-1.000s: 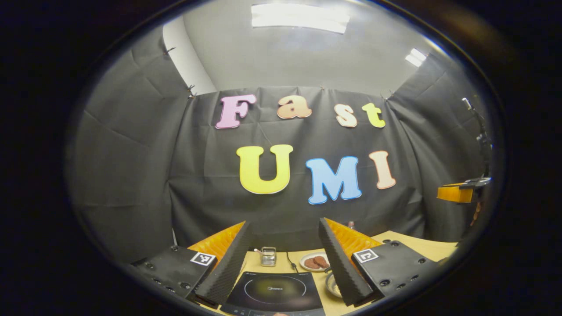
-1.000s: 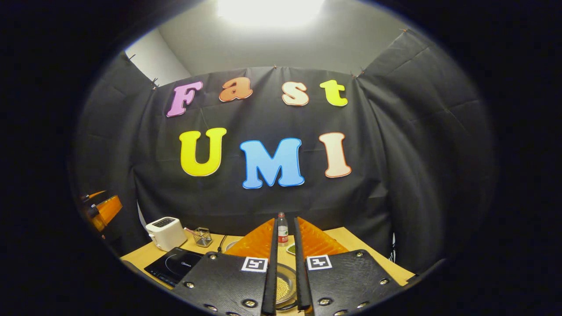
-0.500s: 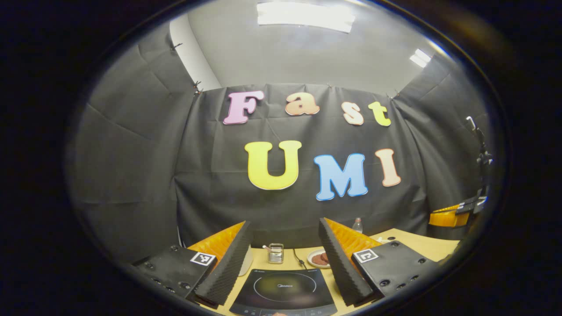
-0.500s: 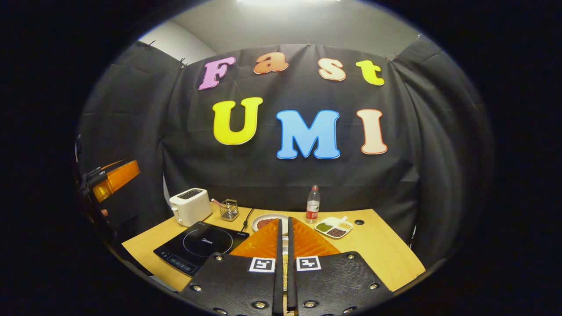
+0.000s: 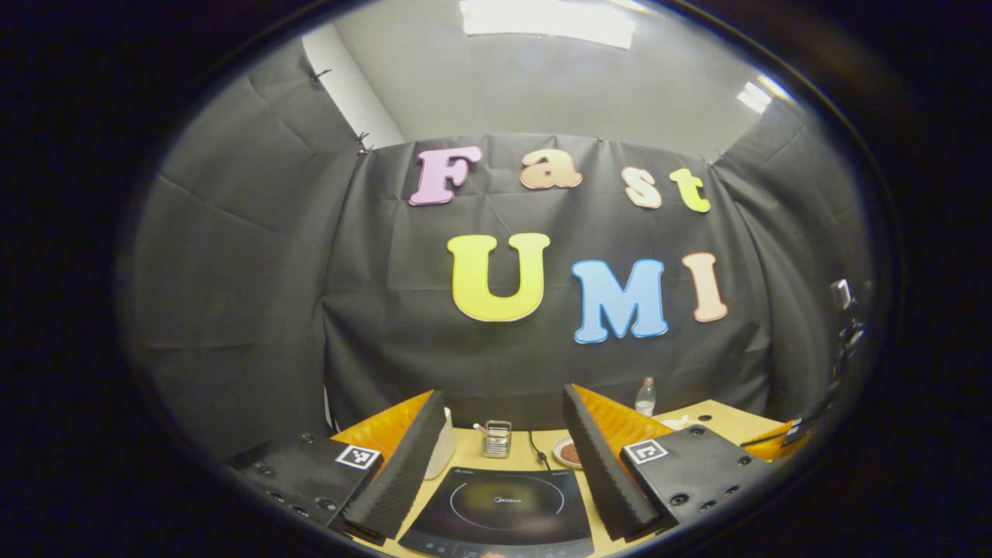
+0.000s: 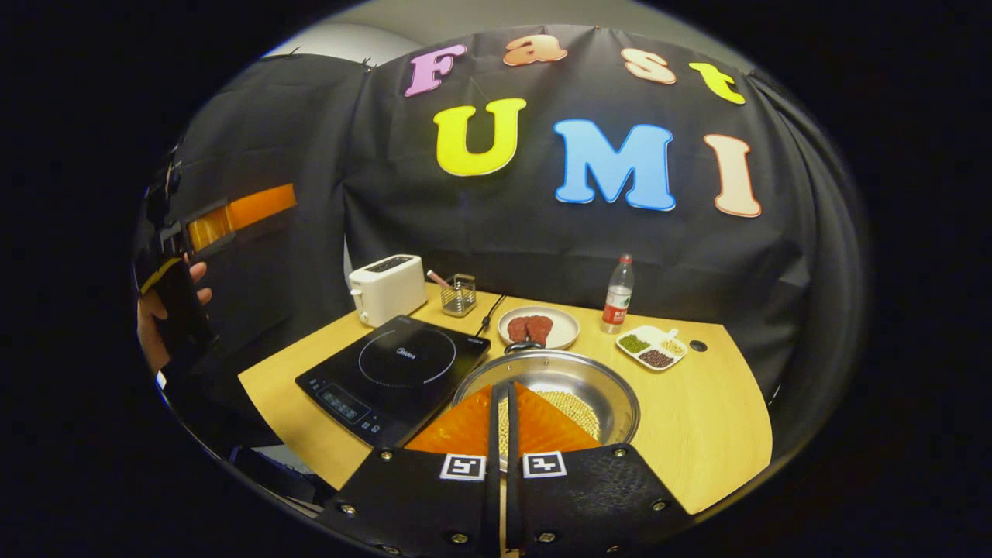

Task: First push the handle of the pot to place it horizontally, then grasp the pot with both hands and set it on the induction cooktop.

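pot: round steel pot (image 6: 570, 381) of yellow beans, 12 o'clock off right gripper (image 6: 502, 407), nearer hand
right jaws: clenched, empty
left gripper (image 5: 500, 446): released, above black induction cooktop (image 5: 496, 508)

Pot (image 6: 589, 380) shiny metal; induction cooktop (image 6: 395, 364) glossy black glass; table (image 6: 713, 418) matt pale wood.
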A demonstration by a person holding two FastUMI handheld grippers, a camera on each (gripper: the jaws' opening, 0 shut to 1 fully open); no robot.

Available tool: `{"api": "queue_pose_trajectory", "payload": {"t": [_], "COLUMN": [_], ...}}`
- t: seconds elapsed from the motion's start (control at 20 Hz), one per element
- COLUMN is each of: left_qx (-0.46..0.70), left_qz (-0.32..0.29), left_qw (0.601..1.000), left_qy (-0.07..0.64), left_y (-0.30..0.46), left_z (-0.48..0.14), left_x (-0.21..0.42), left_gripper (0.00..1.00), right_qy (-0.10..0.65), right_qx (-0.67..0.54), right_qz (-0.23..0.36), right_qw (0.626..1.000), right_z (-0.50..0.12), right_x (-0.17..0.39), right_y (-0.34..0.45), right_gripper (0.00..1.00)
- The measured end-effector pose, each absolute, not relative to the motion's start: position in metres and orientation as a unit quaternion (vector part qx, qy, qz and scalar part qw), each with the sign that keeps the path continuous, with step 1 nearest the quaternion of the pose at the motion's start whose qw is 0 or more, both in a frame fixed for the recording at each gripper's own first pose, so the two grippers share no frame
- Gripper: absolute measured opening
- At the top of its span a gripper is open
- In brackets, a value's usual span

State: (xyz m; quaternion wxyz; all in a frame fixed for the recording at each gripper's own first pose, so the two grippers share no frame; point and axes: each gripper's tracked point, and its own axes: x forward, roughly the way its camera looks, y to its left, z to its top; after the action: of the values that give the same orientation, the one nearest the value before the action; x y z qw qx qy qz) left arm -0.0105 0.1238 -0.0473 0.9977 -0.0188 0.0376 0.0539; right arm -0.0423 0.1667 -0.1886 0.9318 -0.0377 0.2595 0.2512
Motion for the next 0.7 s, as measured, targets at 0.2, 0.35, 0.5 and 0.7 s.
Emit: {"api": "queue_pose_trajectory", "payload": {"t": [0.2,0.35,0.5,0.7], "left_qx": [-0.011,-0.005,0.001,0.009], "left_qz": [0.072,0.084,0.097,0.108], "left_qw": [0.996,0.995,0.994,0.992], "left_qy": [0.045,0.049,0.054,0.068], "left_y": [0.116,0.11,0.105,0.098], "left_z": [-0.047,-0.046,-0.047,-0.051], "left_x": [-0.006,-0.005,-0.009,-0.007], "left_gripper": [0.98,0.98,0.98,0.98], "right_qy": [0.324,0.372,0.422,0.469], "right_qx": [-0.025,-0.03,-0.03,-0.033], "right_qz": [0.315,0.341,0.359,0.372], "right_qw": [0.892,0.863,0.832,0.8], "right_z": [-0.229,-0.259,-0.291,-0.323], "right_x": [-0.062,-0.07,-0.077,-0.083], "right_y": [0.172,0.165,0.16,0.149], "right_gripper": [0.04,0.04,0.04,0.04]}}
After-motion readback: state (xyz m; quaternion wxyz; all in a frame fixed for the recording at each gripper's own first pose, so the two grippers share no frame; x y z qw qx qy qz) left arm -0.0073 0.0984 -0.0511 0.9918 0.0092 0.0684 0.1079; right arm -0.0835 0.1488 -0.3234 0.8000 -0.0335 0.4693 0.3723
